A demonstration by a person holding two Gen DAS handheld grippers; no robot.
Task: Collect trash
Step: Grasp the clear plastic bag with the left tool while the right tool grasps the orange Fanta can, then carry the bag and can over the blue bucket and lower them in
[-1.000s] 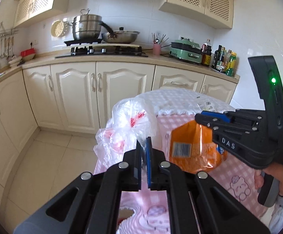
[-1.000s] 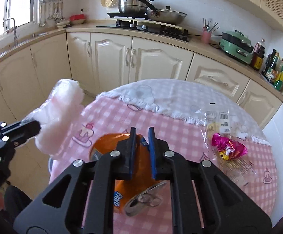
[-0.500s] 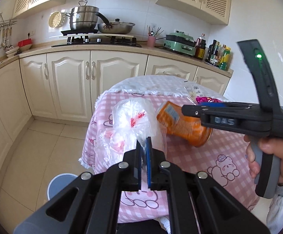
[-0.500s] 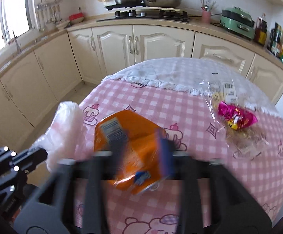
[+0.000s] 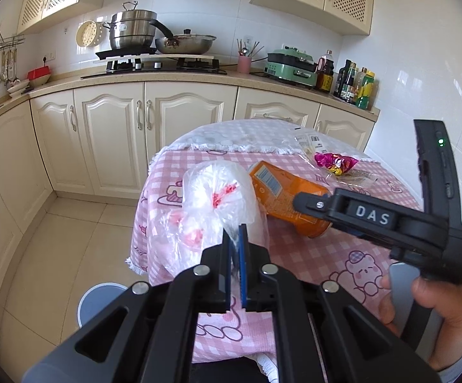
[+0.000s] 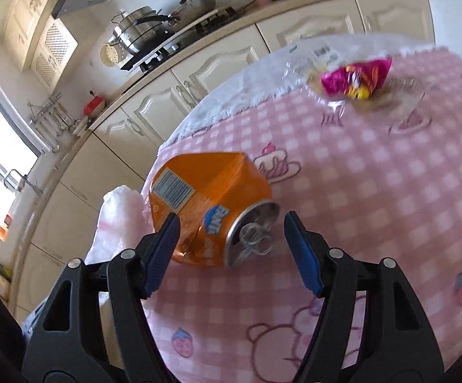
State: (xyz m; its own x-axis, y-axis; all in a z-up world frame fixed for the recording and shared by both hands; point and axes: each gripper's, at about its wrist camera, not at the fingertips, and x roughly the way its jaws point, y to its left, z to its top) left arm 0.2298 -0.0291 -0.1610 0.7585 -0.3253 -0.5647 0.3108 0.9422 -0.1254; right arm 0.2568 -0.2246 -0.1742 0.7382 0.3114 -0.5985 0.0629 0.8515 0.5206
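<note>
On the one round tabletop (image 5: 342, 255), the crushed orange soda can (image 6: 208, 204) I carried a second ago now lies free between my right claw (image 6: 231, 249), whose jaws are closing slightly without touching it, so it missed the bag. My left claw (image 5: 235, 242) stays pinched shut on the one clear plastic bag (image 5: 218, 204) at the can's nine o'clock. One magenta wrapper (image 6: 355, 78) on one clear wrapper (image 5: 307, 142) waits at one o'clock.

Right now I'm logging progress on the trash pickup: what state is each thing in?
Plastic bag: pinched in the shut left gripper.
Orange can: dented, on its side, between the pads.
Right gripper: jaws closing, pads off the can.
Pink wrapper: crumpled on the tablecloth.
</note>
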